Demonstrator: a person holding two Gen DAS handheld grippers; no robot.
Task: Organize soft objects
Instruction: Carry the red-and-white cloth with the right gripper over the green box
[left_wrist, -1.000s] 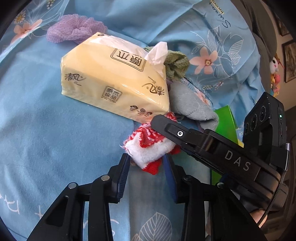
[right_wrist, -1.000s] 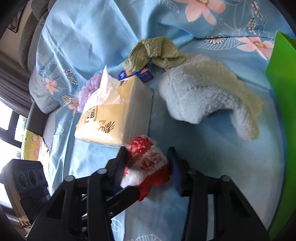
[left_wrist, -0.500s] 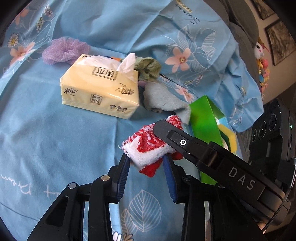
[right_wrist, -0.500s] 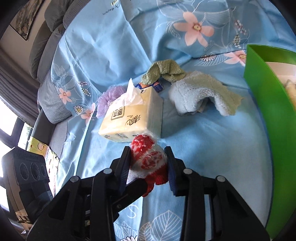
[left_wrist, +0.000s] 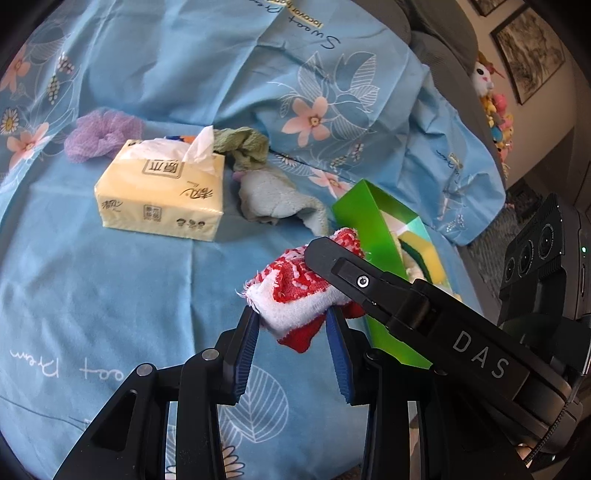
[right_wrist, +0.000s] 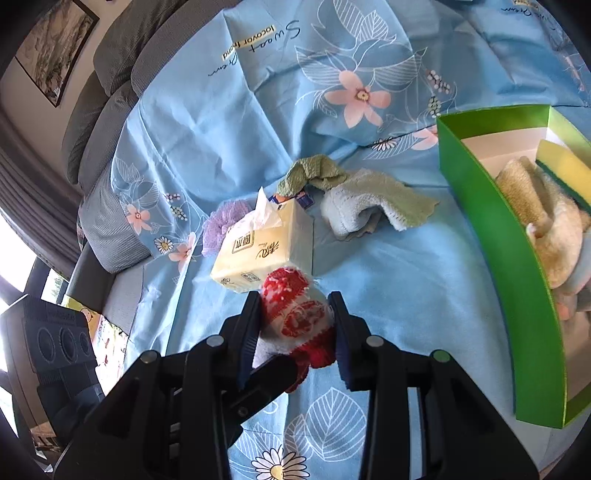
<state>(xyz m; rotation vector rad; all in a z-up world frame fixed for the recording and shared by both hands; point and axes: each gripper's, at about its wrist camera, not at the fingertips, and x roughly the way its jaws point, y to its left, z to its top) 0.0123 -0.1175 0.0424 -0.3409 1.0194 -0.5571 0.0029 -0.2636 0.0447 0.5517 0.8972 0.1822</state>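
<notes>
Overall, a light-blue bedsheet printed with pink flowers and white leaves (right_wrist: 406, 280) covers the whole surface, draped over a grey cushioned sofa (right_wrist: 110, 66).

Green open-topped cardboard box (right_wrist: 491, 236): sits at the right side of the sheet. Inside it lie a cream fluffy towel (right_wrist: 543, 218) and a yellow sponge with a dark green scouring layer (right_wrist: 565, 173).

Pale-yellow soft pack of tissues (left_wrist: 162, 195): lies flat on the sheet, one white tissue sticking up from its slot.

Pale blue-grey fluffy cloth with a green edge (right_wrist: 369, 206): crumpled between the tissue pack and the green box, apart from both.

Olive-green knitted rag (left_wrist: 243, 147): bunched just behind the tissue pack, touching the blue-grey cloth.

Lilac mesh scrunchie-like puff (left_wrist: 99, 133): behind the far left corner of the tissue pack.

Red-and-white patterned terry cloth (left_wrist: 295, 295): bunched, held above the sheet, near the green box's outer wall. Both sets of tongs grip it. Left tongs (left_wrist: 293, 321): narrow, blue pads pressing the cloth's lower white-and-red part. Right tongs (right_wrist: 295, 321): likewise narrow, clamped on the same bundle from either side, crossing the left tongs at an angle.
</notes>
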